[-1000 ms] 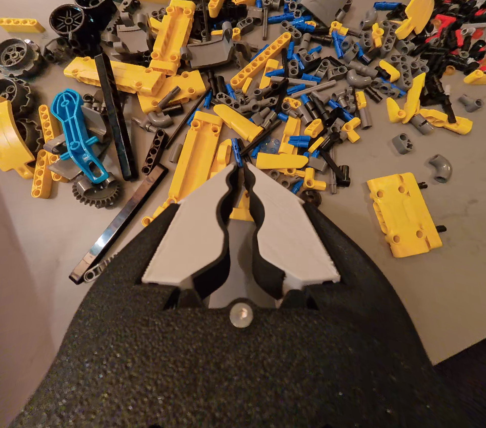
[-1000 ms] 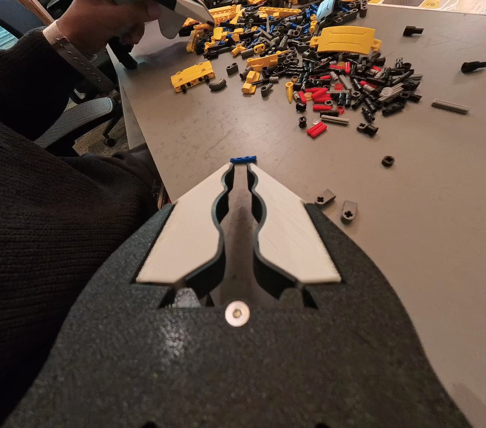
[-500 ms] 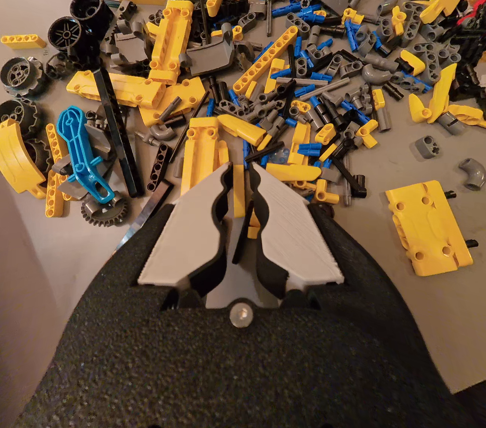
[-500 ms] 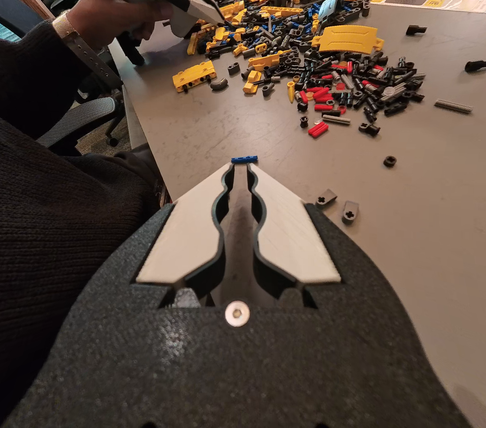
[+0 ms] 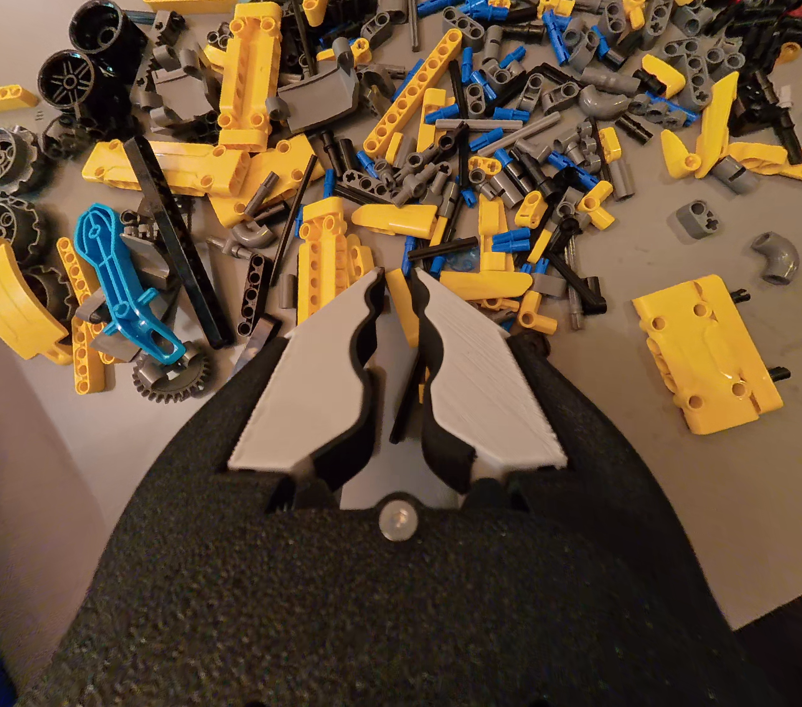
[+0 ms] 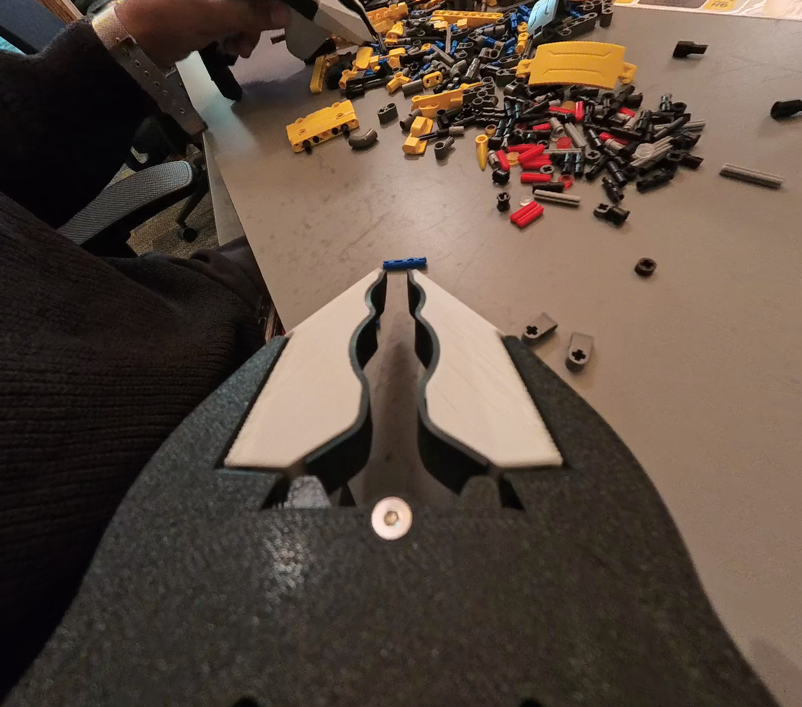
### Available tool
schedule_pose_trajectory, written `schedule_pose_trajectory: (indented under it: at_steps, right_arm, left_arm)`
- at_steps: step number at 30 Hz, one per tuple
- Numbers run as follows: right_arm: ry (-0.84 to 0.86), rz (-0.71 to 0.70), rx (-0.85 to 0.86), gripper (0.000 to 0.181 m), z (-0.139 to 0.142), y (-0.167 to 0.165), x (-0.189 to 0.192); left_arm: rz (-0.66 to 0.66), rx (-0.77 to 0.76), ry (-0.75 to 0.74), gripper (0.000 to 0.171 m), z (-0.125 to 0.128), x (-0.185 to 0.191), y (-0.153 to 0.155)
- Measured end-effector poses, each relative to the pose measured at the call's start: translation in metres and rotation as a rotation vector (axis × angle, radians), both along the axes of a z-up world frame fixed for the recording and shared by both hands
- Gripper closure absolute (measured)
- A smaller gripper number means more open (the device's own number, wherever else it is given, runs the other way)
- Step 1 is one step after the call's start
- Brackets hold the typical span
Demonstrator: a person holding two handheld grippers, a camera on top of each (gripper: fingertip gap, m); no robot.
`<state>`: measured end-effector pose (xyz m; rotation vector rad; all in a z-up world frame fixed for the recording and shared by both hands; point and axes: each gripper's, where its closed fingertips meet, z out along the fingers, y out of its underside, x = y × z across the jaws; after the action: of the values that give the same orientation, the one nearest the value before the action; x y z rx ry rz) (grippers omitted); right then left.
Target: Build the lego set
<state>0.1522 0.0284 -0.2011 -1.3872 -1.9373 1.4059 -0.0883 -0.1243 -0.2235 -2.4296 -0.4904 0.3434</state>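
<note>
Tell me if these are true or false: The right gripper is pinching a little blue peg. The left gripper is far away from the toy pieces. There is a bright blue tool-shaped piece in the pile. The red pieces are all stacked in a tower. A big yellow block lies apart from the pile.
1. The right gripper pinches a little blue peg. True.
2. The left gripper is far from the toy pieces. False: it is down in the pile, jaws either side of a yellow piece.
3. A bright blue tool-shaped piece is there. True.
4. The red pieces form a tower. False: they lie scattered flat.
5. A big yellow block lies apart. True.
</note>
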Motion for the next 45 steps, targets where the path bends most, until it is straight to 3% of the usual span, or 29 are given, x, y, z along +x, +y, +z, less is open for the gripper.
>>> schedule_pose_trajectory:
  at_steps: [5,13,21,32,45]
  right_arm:
    - [0.0,0.0,0.0,0.172,0.0,0.0,0.0]
    - [0.001,-0.001,0.001,0.172,0.0,0.0,0.0]
    - [0.005,-0.002,0.005,0.172,0.0,0.0,0.0]
    - [0.008,-0.001,0.007,0.172,0.001,0.0,0.0]
    - [0.009,0.001,0.006,0.172,0.001,0.0,0.0]
  left_arm:
    - [-0.022,0.016,0.03,0.161,0.002,0.001,0.003]
    - [-0.04,0.084,0.131,0.161,0.028,0.002,0.002]
    - [-0.068,-0.083,0.099,0.161,0.007,0.012,-0.023]
    - [-0.094,-0.044,0.079,0.158,0.017,0.015,-0.018]
    - [-0.052,-0.067,0.049,0.17,0.001,0.004,-0.016]
